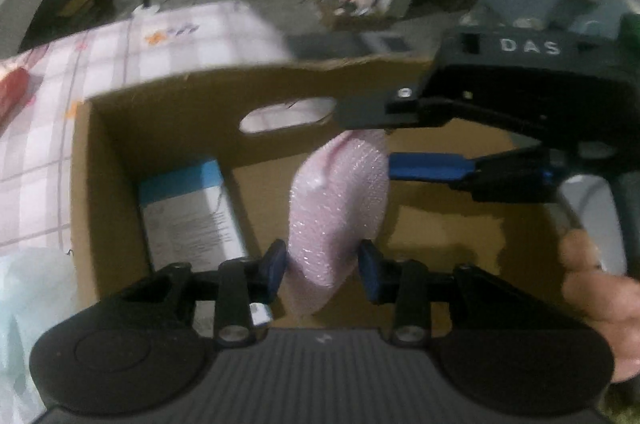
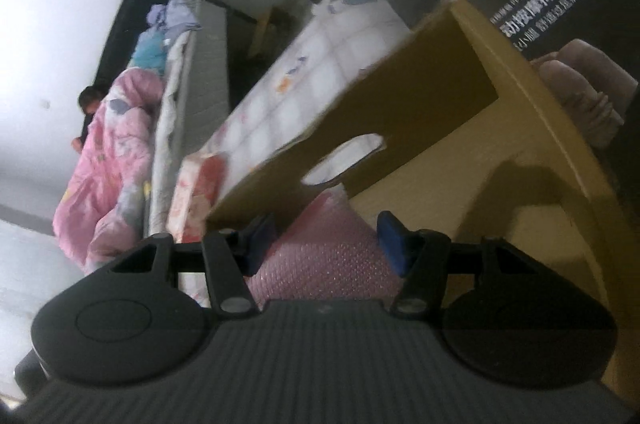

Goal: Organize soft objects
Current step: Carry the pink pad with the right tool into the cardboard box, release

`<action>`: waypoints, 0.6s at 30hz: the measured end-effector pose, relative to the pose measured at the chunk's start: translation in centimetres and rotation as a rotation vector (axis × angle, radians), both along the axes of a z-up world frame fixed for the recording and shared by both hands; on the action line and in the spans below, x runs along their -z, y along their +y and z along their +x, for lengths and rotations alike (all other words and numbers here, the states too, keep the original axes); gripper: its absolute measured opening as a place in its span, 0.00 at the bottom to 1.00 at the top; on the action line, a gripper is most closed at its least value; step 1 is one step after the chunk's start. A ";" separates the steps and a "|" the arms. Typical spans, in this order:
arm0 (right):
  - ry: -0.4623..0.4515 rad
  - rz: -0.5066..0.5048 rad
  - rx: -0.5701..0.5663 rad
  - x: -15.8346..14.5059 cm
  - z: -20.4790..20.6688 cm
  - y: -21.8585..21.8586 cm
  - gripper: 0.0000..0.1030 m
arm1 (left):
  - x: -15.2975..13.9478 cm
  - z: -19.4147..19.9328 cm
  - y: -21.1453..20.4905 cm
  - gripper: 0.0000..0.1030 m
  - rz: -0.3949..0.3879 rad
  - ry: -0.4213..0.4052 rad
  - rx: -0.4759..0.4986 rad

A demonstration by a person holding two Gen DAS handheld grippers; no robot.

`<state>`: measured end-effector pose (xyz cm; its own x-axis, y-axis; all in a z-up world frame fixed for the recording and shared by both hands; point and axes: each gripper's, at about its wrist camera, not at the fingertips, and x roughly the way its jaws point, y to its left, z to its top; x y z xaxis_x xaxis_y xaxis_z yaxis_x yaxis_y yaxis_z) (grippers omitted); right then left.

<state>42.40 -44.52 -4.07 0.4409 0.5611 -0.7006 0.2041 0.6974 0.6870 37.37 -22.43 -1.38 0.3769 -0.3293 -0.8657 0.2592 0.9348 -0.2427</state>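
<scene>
Checked mattress (image 1: 120, 63) beside pink duvet (image 2: 108, 159).

Cardboard box (image 1: 160, 127) open at the top; entry from above is unblocked. Floor space at its left end is taken by a white and blue carton (image 1: 192, 212). The middle is filled by a pink bubble-wrap bundle (image 1: 340, 207) hanging in the opening. Bare floor (image 1: 460, 224) is left at right, partly crossed by the right gripper (image 1: 384, 147). Far wall with handle slot (image 1: 288, 113) closes off the back.

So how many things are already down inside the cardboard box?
1: a white and blue carton on the cardboard box floor, left side. Grippers and pink bubble wrap may hide more.
</scene>
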 end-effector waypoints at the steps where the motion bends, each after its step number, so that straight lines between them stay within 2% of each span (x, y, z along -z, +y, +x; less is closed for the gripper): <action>1: 0.005 0.006 0.002 0.6 0.4 -0.1 0.54 | 0.4 0.1 0.1 0.41 0.006 0.007 -0.011; 6: 0.007 0.005 0.001 1.3 0.9 -0.2 0.54 | 0.5 0.8 1.0 0.49 0.004 -0.002 -0.039; 10: -0.008 -0.001 0.016 0.6 0.5 -0.5 0.54 | -0.4 0.3 1.6 0.49 -0.010 -0.016 -0.053; 13: -0.023 -0.028 0.035 -0.1 0.1 -0.4 0.54 | -2.0 -0.8 2.4 0.51 -0.018 -0.043 -0.057; 18: -0.005 -0.072 0.080 1.0 0.5 -0.4 0.54 | -5.2 -3.0 5.0 0.59 -0.002 -0.118 -0.076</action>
